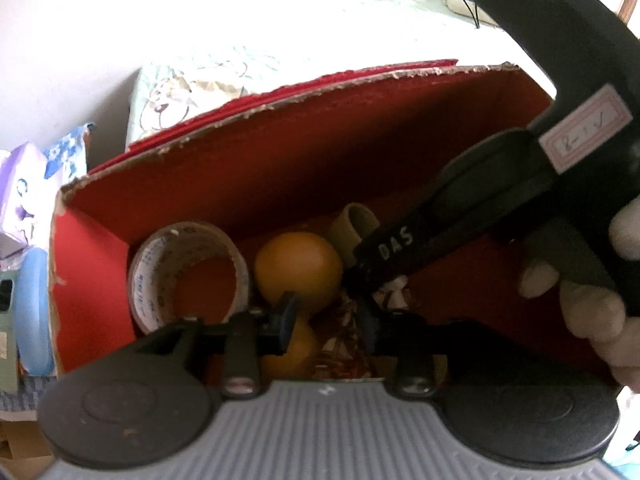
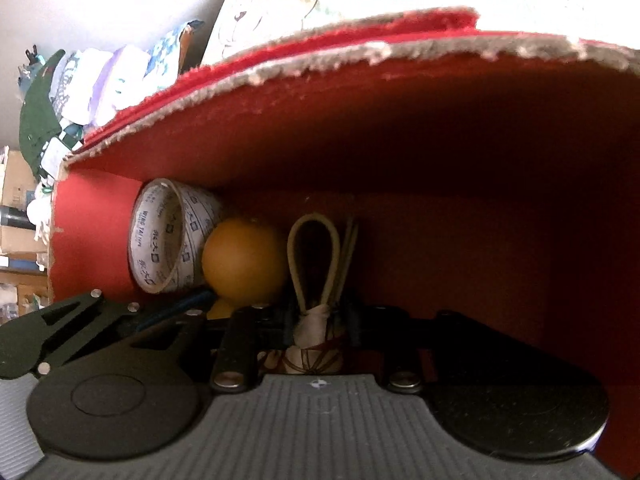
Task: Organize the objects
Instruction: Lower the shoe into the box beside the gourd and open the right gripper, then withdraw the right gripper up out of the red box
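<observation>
A red cardboard box (image 1: 304, 148) with torn edges holds a roll of printed tape (image 1: 188, 276), an orange ball (image 1: 298, 272), a second orange ball (image 1: 296, 350) below it, and a cloth pouch with beige looped straps (image 2: 316, 268). My left gripper (image 1: 328, 324) is open over the box, its jaws either side of the patterned pouch (image 1: 344, 340). My right gripper (image 2: 318, 322) reaches into the box and is shut on the pouch's white knotted neck (image 2: 314, 326). It also shows in the left wrist view (image 1: 380, 264). The box (image 2: 460, 168), the tape (image 2: 172, 236) and one ball (image 2: 244, 260) show in the right wrist view.
The box stands on a pale patterned bedcover (image 1: 208, 76). Packets and tissue packs (image 1: 24, 184) and a blue object (image 1: 34, 312) lie left of the box. Cardboard boxes and clutter (image 2: 20, 208) stand at the far left. The right half of the box floor (image 2: 480, 264) is bare.
</observation>
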Available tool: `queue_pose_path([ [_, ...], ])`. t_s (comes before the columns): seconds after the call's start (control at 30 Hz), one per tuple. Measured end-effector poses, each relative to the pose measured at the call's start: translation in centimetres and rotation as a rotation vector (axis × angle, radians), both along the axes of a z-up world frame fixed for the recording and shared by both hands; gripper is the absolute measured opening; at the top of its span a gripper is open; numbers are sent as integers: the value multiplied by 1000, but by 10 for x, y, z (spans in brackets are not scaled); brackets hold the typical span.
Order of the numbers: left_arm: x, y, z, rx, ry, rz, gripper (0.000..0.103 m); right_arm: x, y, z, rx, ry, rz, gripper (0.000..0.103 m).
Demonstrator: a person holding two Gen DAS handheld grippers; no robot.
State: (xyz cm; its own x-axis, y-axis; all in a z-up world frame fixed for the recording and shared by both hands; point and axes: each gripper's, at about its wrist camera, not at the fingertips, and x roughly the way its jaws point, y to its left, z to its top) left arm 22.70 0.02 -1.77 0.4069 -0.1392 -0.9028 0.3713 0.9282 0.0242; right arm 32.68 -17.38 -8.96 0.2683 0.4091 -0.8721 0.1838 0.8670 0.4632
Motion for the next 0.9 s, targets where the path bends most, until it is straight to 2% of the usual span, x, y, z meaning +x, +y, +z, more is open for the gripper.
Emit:
queue_pose_path([
  [0.27,-5,1,1,20,-12,-4,42,-14,-2,19,-19,-48,8,34],
  [0.53,0,-6,-2,38,-19,2,44,-21,3,19,-17,-49,-1,32],
  [0.7,-1,-7,0,45,-27,6,46,-16,5,19,0,-48,12,25],
  [0.9,2,-6,-2,51,-36,11,48,-18,7,20,10,-59,16,23],
])
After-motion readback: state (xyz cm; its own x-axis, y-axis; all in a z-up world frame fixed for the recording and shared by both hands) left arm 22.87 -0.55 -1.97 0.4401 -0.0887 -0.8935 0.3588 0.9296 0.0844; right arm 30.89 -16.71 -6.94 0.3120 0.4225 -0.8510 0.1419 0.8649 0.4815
